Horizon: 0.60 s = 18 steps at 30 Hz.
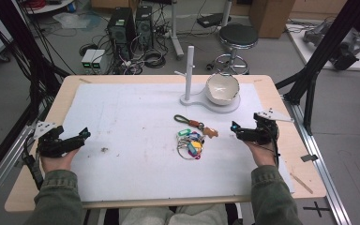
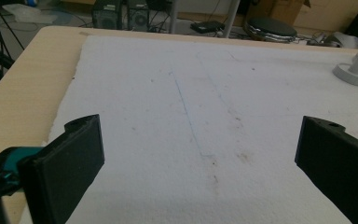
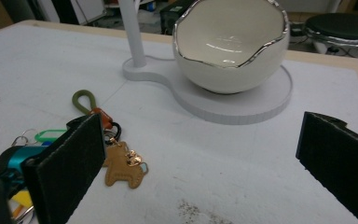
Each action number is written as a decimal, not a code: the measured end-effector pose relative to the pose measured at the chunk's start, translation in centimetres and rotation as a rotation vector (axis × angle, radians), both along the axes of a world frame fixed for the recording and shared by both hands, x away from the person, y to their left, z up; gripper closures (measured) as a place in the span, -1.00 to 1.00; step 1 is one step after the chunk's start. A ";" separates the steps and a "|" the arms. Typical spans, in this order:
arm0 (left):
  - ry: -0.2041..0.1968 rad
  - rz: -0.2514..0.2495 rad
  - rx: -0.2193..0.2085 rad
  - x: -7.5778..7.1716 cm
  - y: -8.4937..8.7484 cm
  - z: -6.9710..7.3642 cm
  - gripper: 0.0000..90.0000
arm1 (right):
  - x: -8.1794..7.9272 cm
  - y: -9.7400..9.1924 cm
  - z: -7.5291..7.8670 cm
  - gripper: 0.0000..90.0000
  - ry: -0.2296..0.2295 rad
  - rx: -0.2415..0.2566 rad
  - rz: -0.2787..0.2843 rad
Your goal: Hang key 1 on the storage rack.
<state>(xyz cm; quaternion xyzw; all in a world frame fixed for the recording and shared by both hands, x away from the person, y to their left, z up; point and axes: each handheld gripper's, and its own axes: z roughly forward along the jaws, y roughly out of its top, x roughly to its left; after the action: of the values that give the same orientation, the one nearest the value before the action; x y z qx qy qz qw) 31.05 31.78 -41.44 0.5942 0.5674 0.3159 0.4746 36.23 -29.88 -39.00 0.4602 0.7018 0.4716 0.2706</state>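
A bunch of keys with coloured tags lies on the white mat near the middle. Beside it lie a tan leather horse charm and an olive loop strap. Behind them a white egg-shaped bowl sits on a white stand with an upright post. My right gripper is open, just right of the keys. My left gripper is open over bare mat at the left.
The wooden table ends close behind the stand. A dark speck of dirt lies on the mat near the left gripper. On the floor beyond stand a stool, computer towers and black frame legs.
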 end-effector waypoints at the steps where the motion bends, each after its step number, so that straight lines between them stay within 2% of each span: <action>1: 0.008 -0.008 0.002 0.1 -0.1 -0.1 -0.96 | 0.4 0.4 0.0 -0.99 0.010 -0.011 0.011; 6: 0.014 -0.014 0.008 0.1 -0.3 -0.1 -0.96 | 1.4 1.1 0.1 -0.99 0.035 -0.016 0.038; 18: 0.011 -0.010 0.005 0.1 -0.2 -0.1 -0.96 | 3.0 3.3 0.4 -0.99 0.057 -0.056 0.090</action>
<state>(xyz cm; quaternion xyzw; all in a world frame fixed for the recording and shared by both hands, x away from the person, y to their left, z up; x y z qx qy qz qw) 31.13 31.56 -41.52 0.6000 0.5662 0.3113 0.4716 39.28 -26.63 -38.58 0.4335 0.7423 0.4501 0.2419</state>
